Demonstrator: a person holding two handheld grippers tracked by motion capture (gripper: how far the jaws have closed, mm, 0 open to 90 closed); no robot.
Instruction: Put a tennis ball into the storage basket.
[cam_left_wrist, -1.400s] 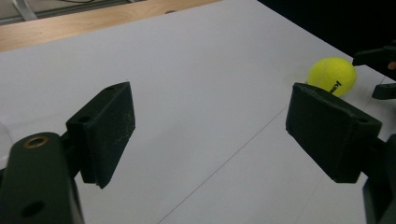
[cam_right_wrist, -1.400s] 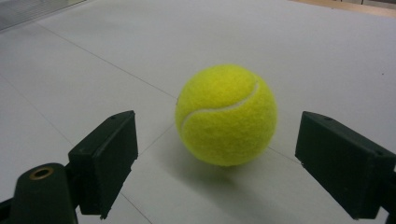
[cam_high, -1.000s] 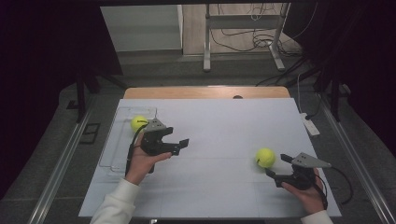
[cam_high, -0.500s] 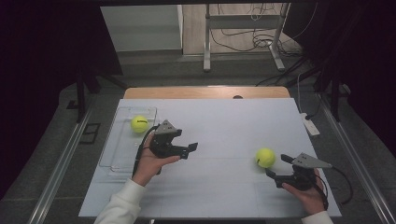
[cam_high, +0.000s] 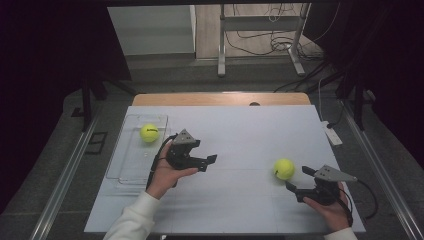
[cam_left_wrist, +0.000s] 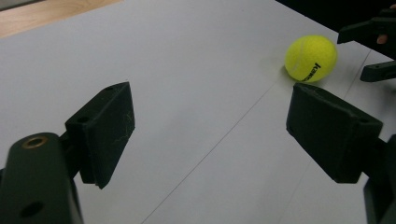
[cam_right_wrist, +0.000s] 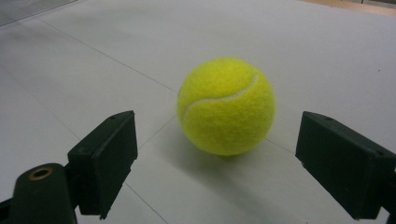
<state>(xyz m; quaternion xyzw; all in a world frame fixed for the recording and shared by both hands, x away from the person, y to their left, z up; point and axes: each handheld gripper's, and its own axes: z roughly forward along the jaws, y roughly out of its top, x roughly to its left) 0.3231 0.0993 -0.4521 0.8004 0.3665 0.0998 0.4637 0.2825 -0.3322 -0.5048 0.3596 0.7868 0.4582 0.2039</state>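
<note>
My right gripper, jaws spread wide and empty, sits just beside the tennis ball, which lies straight ahead between them on the counter.

Lettering on the tennis ball in the clear tray too small to read

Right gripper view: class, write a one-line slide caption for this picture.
A yellow tennis ball rests on the white table, just ahead of the right tool, whose black jaws stand open.
</note>
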